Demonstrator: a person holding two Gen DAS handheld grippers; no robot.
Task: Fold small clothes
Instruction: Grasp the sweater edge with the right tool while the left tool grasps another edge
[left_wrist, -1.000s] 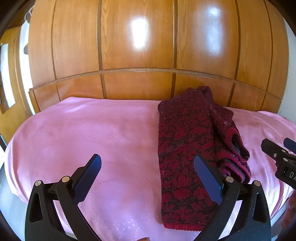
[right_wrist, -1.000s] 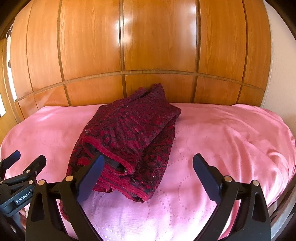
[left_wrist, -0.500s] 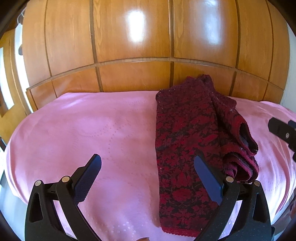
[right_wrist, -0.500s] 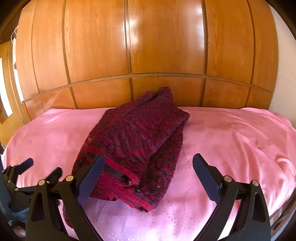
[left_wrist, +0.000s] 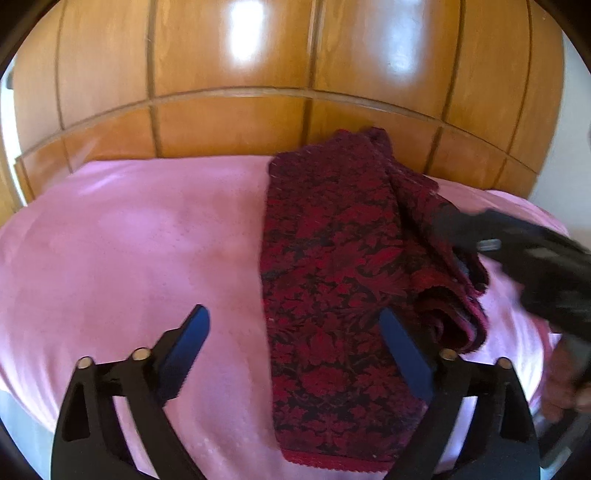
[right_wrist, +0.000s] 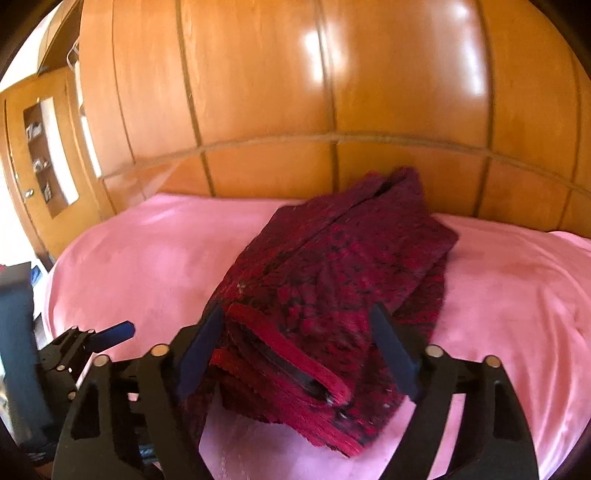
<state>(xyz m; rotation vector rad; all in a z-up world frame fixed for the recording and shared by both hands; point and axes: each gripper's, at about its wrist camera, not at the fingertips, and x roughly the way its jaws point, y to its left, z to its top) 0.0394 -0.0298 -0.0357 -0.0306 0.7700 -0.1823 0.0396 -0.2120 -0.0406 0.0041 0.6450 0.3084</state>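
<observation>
A dark red floral garment (left_wrist: 332, 277) lies on the pink bedspread (left_wrist: 129, 258), a long strip with a thicker folded part along its right side. My left gripper (left_wrist: 295, 343) hovers over the strip's near end. Its jaws are closing, with the strip's left edge between them and neither pad pressing on it. In the right wrist view my right gripper (right_wrist: 295, 350) straddles the garment's (right_wrist: 332, 280) folded red hem. Those jaws are closing too, and the hem bundle lies between the pads without a clear pinch. In the left wrist view the right gripper (left_wrist: 454, 229) is a blur at the fold.
A glossy wooden headboard (left_wrist: 229, 125) rises right behind the bed. A wooden door with a shelf niche (right_wrist: 44, 155) stands at the far left. A hand (left_wrist: 565, 380) holds the right gripper's handle. Bare pink bedspread (right_wrist: 517, 295) stretches on both sides of the garment.
The right gripper has swung left onto the garment's folded hem and its jaws have narrowed. The left gripper has dipped and moved a little closer, and its jaws have narrowed slightly.
</observation>
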